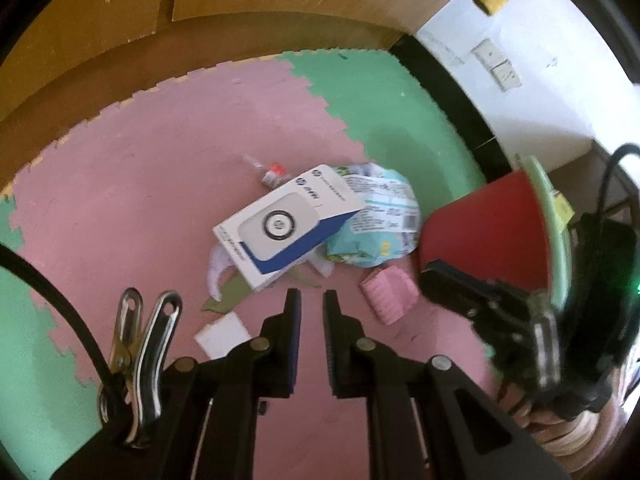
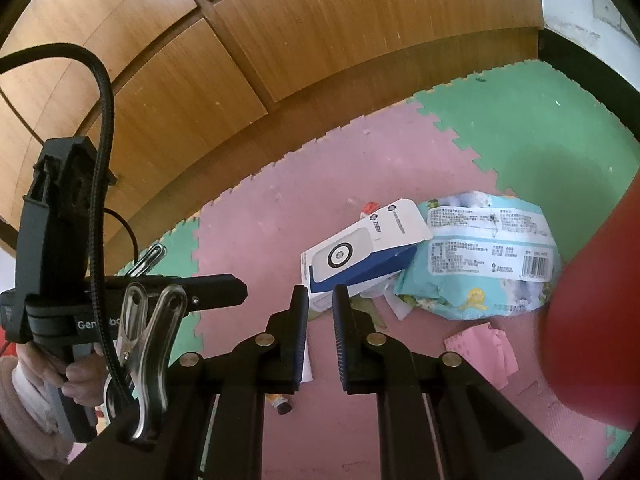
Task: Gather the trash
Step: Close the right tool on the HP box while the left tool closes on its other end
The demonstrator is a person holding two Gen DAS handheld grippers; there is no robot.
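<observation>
Trash lies in a heap on the pink foam mat (image 1: 160,184): a white and blue box (image 1: 286,228) (image 2: 360,256) leans on a light-blue plastic packet (image 1: 376,220) (image 2: 488,256), with a pink paper piece (image 1: 390,294) (image 2: 484,350), an olive scrap (image 1: 232,294), a white card (image 1: 222,336) and a small red-capped item (image 1: 274,172) around them. My left gripper (image 1: 312,300) hangs above the mat just in front of the box, its jaws almost together with nothing between them. My right gripper (image 2: 320,296) hovers near the box's lower corner, jaws likewise nearly closed and empty.
A red container (image 1: 488,224) (image 2: 592,320) with a pale green rim stands right of the heap. Wooden cabinet doors (image 2: 320,32) close off the far side. A white wall with sockets (image 1: 496,64) is at the right. A small tube (image 2: 282,402) lies under my right gripper.
</observation>
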